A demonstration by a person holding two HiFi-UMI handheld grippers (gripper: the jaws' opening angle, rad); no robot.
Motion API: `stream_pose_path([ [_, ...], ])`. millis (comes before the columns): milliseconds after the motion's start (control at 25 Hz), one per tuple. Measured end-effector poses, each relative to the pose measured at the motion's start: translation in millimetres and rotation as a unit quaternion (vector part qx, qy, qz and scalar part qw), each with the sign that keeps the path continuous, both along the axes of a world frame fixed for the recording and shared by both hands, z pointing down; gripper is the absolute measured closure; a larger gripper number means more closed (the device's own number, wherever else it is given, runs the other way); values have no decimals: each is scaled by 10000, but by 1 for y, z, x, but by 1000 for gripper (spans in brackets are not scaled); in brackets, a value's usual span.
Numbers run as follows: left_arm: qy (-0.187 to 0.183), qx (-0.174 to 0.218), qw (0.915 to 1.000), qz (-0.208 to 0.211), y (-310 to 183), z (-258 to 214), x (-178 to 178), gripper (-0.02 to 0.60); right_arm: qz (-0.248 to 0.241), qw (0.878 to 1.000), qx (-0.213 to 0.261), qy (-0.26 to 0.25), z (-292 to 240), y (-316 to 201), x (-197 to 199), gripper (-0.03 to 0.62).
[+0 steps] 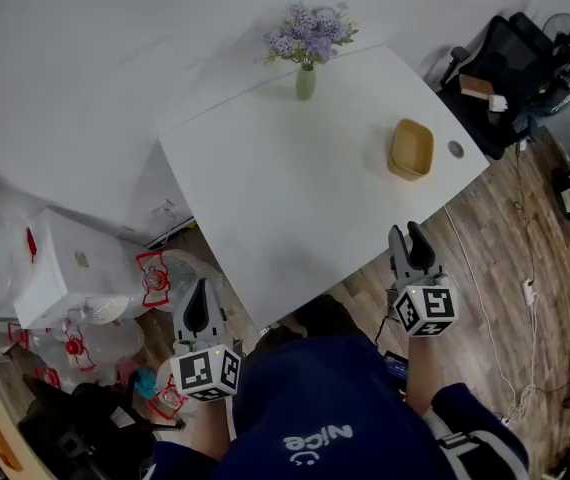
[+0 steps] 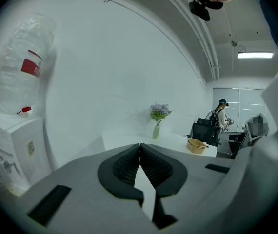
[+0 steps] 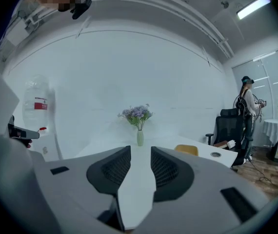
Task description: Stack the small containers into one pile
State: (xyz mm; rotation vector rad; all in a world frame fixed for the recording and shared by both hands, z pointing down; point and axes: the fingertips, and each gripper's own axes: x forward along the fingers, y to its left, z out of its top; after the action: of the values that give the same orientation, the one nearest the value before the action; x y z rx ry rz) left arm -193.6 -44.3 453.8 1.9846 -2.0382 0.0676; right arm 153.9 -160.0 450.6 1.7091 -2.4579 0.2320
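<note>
The person's navy top (image 1: 305, 400) bears the white word "nice", upside down.

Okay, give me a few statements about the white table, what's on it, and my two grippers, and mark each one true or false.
1. A tan rounded-square container sits on the white table, apart from both grippers. True.
2. The right gripper is clamped on that container. False: its jaws stand apart with nothing between them.
3. The left gripper has its jaws spread wide. False: they meet at the tips, with nothing between them.
4. A pale green vase of purple flowers stands upright near the table's far edge. True.
</note>
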Motion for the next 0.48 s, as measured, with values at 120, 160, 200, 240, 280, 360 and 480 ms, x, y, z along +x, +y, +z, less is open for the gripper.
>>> stream_pose_path([
  [120,32,32,10000,72,7,0,-2,563,109,9998,80,140,-4,7,-2,519],
  [160,36,39,9999,88,10,0,-2,563,146,9997,78,193,-3,10,-2,527],
  [200,41,44,9999,101,13,1,-3,563,180,9995,72,246,-3,13,-2,532],
  [240,48,47,9999,112,16,1,-3,563,213,9993,67,287,-2,15,-1,534],
  [280,54,48,9999,123,17,2,-3,563,248,9992,65,310,-2,17,0,536],
  [360,58,44,9999,141,19,2,-4,563,313,9990,80,324,-3,19,1,539],
  [480,1,10,9999,154,20,4,-4,563,340,9988,112,331,-4,20,2,539],
])
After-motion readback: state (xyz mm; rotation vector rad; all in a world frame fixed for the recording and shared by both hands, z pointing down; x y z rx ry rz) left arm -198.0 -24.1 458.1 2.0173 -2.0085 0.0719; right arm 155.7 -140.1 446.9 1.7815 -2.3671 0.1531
